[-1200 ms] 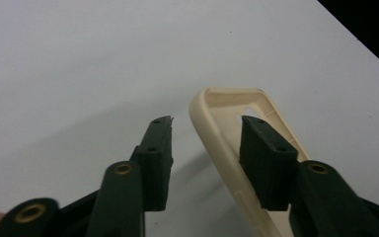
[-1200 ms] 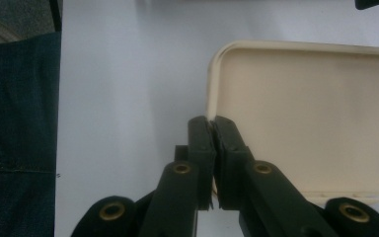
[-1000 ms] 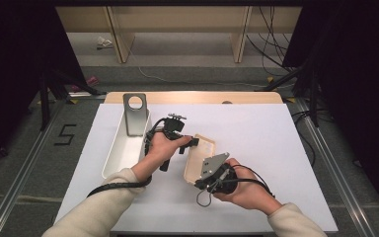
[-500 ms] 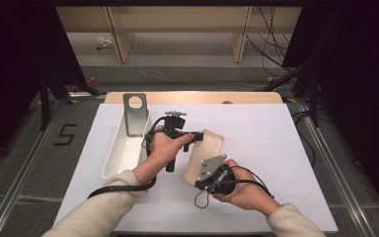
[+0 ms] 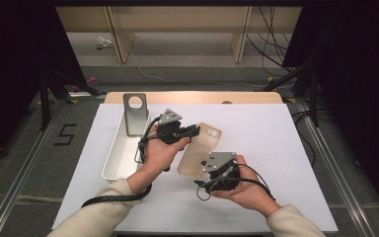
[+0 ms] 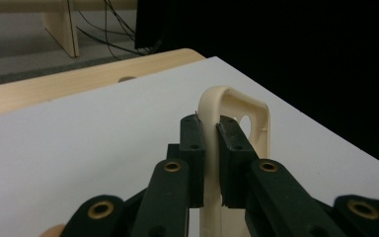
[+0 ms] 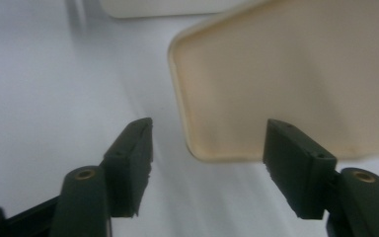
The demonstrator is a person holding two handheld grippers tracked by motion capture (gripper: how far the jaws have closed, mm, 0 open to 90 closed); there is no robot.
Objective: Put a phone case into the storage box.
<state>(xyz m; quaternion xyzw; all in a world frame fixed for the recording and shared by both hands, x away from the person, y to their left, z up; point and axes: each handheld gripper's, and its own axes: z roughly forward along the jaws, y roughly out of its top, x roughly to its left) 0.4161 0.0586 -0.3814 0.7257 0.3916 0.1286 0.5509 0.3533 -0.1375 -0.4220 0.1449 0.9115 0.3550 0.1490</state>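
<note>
**Right tongs letting go of the case**

The left tongs [image 6: 208,143] are pinching the cream phone case [image 5: 201,148] by its rim, lifting it higher than a second ago over the tabletop [image 5: 276,148] middle. The right tongs [image 7: 207,168], having just been opening, are standing spread at its near corner.

One phone case [image 5: 200,150], one tray [image 5: 123,153] (white), one stand [image 5: 135,114].

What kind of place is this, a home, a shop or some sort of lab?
Most likely a lab or recording setup, not a home. The white-topped table stands between dark curtains, loose cables trail on the floor, and a taped number five marks the floor beside it.
</note>
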